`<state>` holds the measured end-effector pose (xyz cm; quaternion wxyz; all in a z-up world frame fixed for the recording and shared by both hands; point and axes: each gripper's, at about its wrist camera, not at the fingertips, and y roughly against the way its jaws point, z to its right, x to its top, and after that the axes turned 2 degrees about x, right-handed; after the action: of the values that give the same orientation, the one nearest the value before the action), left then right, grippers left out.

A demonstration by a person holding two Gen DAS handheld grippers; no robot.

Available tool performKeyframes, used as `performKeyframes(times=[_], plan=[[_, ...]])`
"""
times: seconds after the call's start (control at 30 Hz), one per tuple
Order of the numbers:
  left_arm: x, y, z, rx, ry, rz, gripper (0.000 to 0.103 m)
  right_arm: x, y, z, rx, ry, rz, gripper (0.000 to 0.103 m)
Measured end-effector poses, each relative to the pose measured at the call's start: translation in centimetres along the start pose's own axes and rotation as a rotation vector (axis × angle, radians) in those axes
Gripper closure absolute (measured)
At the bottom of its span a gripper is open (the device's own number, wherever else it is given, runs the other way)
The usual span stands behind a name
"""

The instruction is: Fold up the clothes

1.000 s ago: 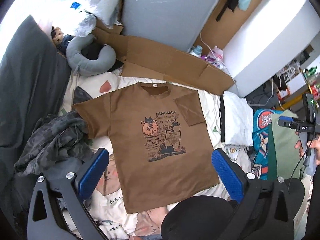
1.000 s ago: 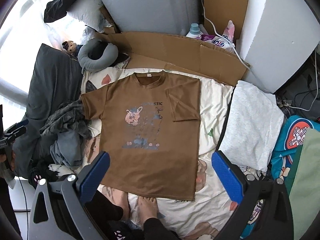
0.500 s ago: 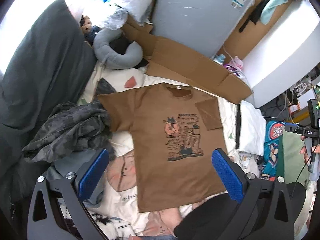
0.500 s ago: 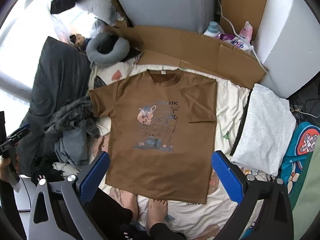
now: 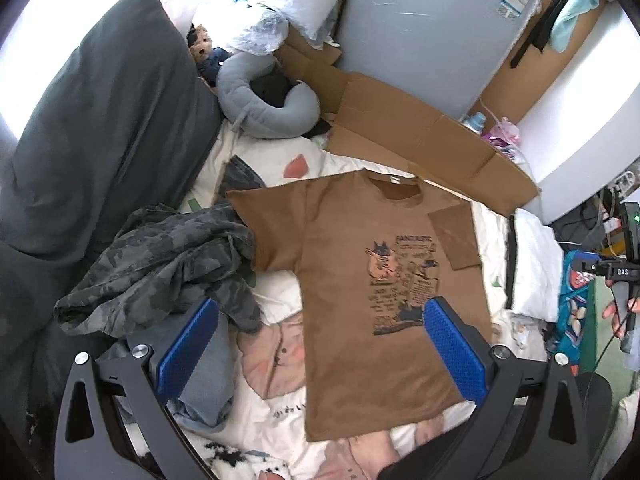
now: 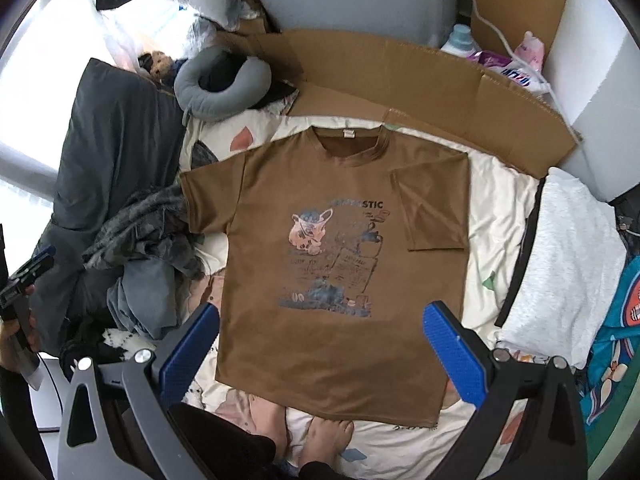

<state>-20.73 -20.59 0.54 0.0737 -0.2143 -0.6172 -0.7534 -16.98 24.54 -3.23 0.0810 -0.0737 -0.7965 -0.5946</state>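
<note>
At the centre of both frames the brown T-shirt (image 6: 340, 280) lies flat on the bed (image 6: 496, 216), one sleeve already folded in. Both grippers, left (image 5: 320, 356) and right (image 6: 320, 356), hover empty with fingers spread; the left should pinch the outstretched sleeve (image 5: 264, 232) at its hem, clear of the camouflage garment (image 5: 160, 264) touching it.

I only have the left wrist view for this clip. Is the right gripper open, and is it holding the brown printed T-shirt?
Observer: The right gripper is open and empty, hovering above the brown printed T-shirt near its hem.
Operator: My gripper's finger hides one corner of the hem. Is it flat?
Observer: Yes, the right wrist view shows the whole hem lying flat and unfolded, with two bare feet right at it.
Operator: Where does the left gripper sit from there?
Observer: The left gripper shows at the far left edge, held in a hand, beyond the crumpled dark camouflage garment and off the shirt.
</note>
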Motion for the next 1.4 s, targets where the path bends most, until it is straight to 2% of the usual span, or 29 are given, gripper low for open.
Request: performKeyframes(times=[0.13, 0.3, 0.43, 0.63, 0.87, 0.93, 1.07, 1.13, 1.2, 1.4], plan=[[0.2, -1.6, -0.7, 0.009, 0.003, 0.011, 0.001, 0.6, -2.1, -0.5, 0.017, 0.008, -0.001, 0.001], [0.7, -4.4, -2.7, 0.008, 0.079, 0.018, 0.001, 1.7, -4.8, -1.3, 0.038, 0.027, -0.004, 0.001], [0.8, -7.0, -3.5, 0.016, 0.096, 0.015, 0.001, 2.6, -7.4, -2.1, 0.041, 0.062, -0.012, 0.001], [0.0, -11.8, -4.8, -0.015, 0.134, -0.001, 0.001, 3.7, -11.3, -3.2, 0.063, 0.113, -0.001, 0.001], [-1.1, -16.2, -5.3, -0.021, 0.132, 0.026, 0.002, 3.9, -15.5, -4.5, 0.079, 0.173, -0.016, 0.001], [-1.5, -17.2, -5.2, -0.030, 0.129, 0.051, 0.009, 3.9, -16.5, -4.8, 0.066, 0.201, -0.019, 0.001], [-2.3, -19.2, -5.4, -0.049, 0.138, 0.097, 0.016, 3.8, -18.1, -4.8, 0.046, 0.218, -0.022, 0.001], [-2.7, -20.1, -5.7, -0.051, 0.149, 0.114, 0.032, 3.7, -18.5, -4.7, 0.040, 0.226, -0.012, 0.001], [-3.3, -21.3, -5.9, -0.051, 0.167, 0.127, 0.042, 3.7, -19.0, -4.7, 0.034, 0.232, -0.008, 0.001], [-5.0, -23.4, -5.8, -0.047, 0.197, 0.192, 0.043, 3.6, -19.6, -4.0, 0.009, 0.249, 0.015, 0.001]])
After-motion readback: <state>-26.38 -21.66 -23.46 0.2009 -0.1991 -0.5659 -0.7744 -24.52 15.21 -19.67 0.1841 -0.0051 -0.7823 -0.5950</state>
